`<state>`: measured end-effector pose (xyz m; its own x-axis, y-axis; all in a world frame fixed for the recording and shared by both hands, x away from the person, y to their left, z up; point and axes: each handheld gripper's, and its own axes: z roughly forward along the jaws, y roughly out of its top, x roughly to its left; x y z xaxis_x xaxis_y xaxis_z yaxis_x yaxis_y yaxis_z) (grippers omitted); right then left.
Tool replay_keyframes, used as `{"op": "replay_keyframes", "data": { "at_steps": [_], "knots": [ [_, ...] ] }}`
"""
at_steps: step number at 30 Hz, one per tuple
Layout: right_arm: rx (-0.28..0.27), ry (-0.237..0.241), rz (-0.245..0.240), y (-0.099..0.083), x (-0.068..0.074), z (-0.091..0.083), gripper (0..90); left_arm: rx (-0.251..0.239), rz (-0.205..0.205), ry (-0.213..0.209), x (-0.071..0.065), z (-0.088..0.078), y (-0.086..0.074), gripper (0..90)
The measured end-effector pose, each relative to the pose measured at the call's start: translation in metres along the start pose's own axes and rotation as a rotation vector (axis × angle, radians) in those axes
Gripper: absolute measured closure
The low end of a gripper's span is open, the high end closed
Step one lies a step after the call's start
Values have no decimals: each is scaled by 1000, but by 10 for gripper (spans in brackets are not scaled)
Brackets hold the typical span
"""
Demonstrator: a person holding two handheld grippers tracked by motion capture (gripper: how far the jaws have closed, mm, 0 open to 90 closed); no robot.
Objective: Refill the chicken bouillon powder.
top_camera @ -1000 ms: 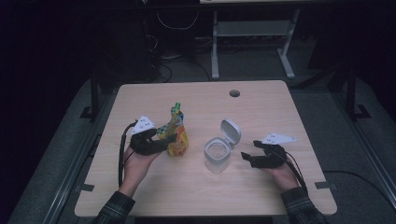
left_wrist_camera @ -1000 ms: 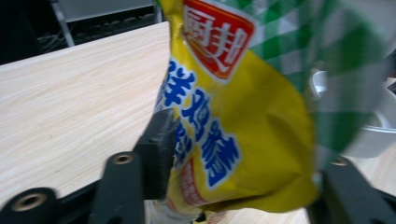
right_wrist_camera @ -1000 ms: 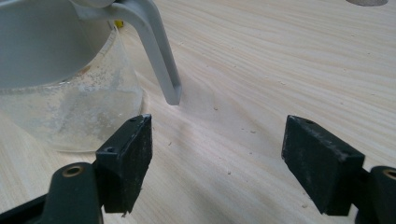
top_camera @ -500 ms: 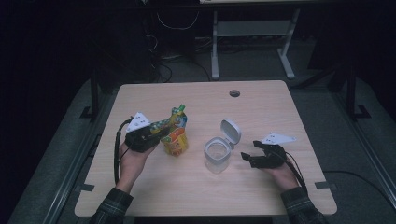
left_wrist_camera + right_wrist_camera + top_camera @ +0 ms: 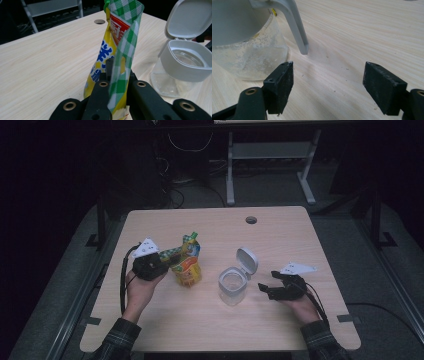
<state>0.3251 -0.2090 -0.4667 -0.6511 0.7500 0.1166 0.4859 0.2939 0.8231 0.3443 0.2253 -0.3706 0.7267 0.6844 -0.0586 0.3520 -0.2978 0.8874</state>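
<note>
on the table, scene: a wooden table [image 5: 165, 320] carries a yellow and green-check refill pouch [image 5: 188, 265] and, at its 3 o'clock, a clear jar [image 5: 232, 286] with its grey flip lid [image 5: 246, 260] swung open.
left gripper: the left gripper [image 5: 117, 82] has just been closing, and its jaws are now pinched shut on the pouch's side seam; the pouch stands upright between them, its base apparently on the wood.
right gripper: the right gripper [image 5: 328, 85] has its jaws parted with nothing between them, resting low at the jar's 3 o'clock, close by but not touching.
done so far: jar is open and looks empty apart from a dusty film; pouch is grasped.
left to do: judging by the layout, the pouch has yet to be lifted, opened or tipped over the jar mouth; the jar is not yet steadied.
spout: the pouch's green top [image 5: 190, 238] looks unopened, though i cannot tell for sure.
</note>
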Motion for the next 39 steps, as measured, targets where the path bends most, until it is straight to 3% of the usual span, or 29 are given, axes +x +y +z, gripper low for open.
{"op": "replay_keyframes", "data": {
  "at_steps": [5, 12, 17, 21, 23, 25, 30, 36, 39],
  "knots": [
    [8, -1, 10, 0, 0, -2, 251, -7, -22, -22, 5, -2, 3, 900],
    [13, -10, 28, 0, 1, -9, 299, -28, -14, -58, 7, -9, 8, 900],
    [16, -33, 68, 1, 3, -15, 431, -42, -34, -79, 7, -16, 11, 900],
    [-10, -33, 86, 2, 5, -25, 622, -45, -35, -92, 6, -23, 13, 900],
    [-26, -29, 79, 4, 9, -30, 740, -58, -39, -106, 5, -26, 14, 900],
    [-28, -29, 71, 4, 10, -32, 756, -73, -34, -121, 4, -30, 16, 900],
    [-21, -18, 26, 3, 17, -36, 895, -90, -27, -149, -1, -36, 20, 900],
    [-14, 29, -26, 6, 26, -41, 898, -112, -30, -188, -6, -44, 25, 900],
    [-30, 97, -42, 10, 31, -47, 897, -113, -27, -199, -9, -46, 28, 900]
  ]
}}
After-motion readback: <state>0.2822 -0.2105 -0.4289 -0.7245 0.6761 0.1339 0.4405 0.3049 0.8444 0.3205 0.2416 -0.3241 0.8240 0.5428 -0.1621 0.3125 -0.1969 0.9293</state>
